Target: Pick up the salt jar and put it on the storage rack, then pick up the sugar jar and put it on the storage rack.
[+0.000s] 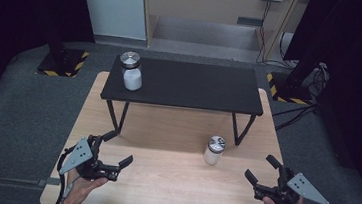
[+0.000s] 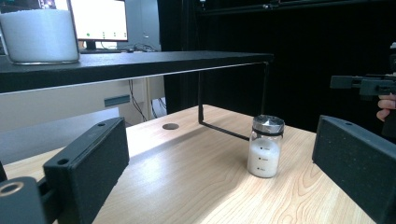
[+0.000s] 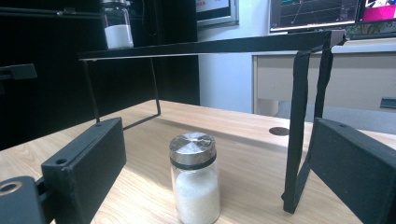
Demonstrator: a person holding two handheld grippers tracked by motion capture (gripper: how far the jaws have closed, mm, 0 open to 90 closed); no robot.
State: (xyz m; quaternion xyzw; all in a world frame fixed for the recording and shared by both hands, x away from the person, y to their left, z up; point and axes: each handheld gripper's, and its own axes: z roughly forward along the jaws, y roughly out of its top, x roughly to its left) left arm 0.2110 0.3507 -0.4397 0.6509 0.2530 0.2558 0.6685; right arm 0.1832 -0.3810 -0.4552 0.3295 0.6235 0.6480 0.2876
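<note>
The small jar with white powder is standing upright on the wooden tabletop, just in front of the black shelf, near its right leg. A second jar is sitting on top of the shelf, at its left end. The left claw and the right claw are both standing wide open and holding nothing, well in front of the shelf. Nothing is lying between the claws and the small jar.

Light wooden table, bearing a black shelf on thin black legs across its far half; one silver-capped jar of white powder upright on the wood, another jar on the shelf's left end
</note>
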